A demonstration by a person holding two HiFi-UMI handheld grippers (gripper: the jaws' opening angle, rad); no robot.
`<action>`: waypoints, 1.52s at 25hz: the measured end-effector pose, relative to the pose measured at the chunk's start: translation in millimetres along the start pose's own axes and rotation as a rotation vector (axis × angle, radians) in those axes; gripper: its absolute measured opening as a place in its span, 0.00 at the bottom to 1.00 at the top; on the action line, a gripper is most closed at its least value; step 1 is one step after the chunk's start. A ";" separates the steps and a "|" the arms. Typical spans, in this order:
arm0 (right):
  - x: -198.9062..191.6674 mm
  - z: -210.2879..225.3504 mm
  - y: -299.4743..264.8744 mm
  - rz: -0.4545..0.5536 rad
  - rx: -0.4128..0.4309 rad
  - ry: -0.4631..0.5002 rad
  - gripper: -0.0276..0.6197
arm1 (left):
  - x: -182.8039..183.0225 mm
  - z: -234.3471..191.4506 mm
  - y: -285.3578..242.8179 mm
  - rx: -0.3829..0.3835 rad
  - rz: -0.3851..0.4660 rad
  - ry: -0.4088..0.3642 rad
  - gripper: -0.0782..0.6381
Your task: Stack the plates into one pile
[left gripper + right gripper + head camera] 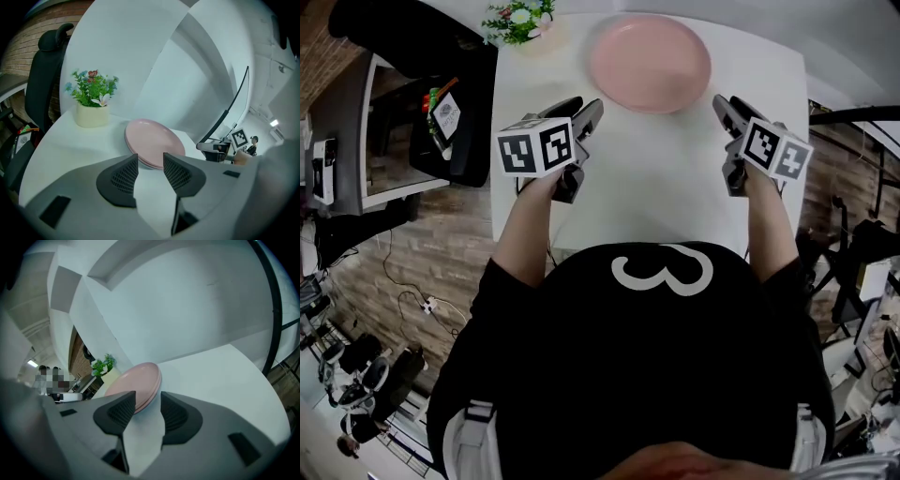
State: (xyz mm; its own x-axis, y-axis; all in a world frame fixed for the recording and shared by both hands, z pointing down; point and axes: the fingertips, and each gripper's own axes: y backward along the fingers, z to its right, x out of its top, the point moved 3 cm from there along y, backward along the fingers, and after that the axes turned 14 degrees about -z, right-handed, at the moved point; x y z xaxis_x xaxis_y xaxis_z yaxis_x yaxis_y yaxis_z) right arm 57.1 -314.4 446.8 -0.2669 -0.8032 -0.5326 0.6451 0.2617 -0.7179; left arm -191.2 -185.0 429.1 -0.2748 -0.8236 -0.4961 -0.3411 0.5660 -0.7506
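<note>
Lying stacked, plates (649, 62) sit beyond left gripper (581, 107) and right gripper (727, 109).

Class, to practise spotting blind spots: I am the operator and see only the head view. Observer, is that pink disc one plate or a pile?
Observer: A pile. The left gripper view shows the pink plates from the side, with more than one rim stacked.
Operator: Is the left gripper holding anything?
Observer: No. The left gripper has its jaws apart and empty, short of the pile.
Operator: And the right?
Observer: The right gripper is open too, with nothing between its jaws.
</note>
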 end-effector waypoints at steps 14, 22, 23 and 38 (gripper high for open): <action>-76.2 -58.0 136.8 0.087 0.214 0.195 0.19 | -82.8 143.6 68.1 -0.105 0.104 -0.110 0.27; -140.0 -76.7 208.2 0.123 0.338 0.277 0.11 | -140.4 238.7 93.4 -0.187 0.145 -0.214 0.19; -147.8 -77.7 219.2 0.132 0.356 0.282 0.10 | -148.0 249.6 95.6 -0.190 0.149 -0.226 0.18; -240.7 -101.5 326.0 0.193 0.475 0.439 0.08 | -245.5 354.7 128.6 -0.211 0.197 -0.351 0.13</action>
State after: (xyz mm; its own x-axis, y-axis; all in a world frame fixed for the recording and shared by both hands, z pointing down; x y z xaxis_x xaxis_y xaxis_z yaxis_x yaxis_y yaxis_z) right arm 259.0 18.6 295.4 -0.3165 -0.4470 -0.8367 0.9286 0.0342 -0.3695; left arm 151.3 76.9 299.5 -0.0437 -0.6414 -0.7660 -0.4988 0.6783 -0.5395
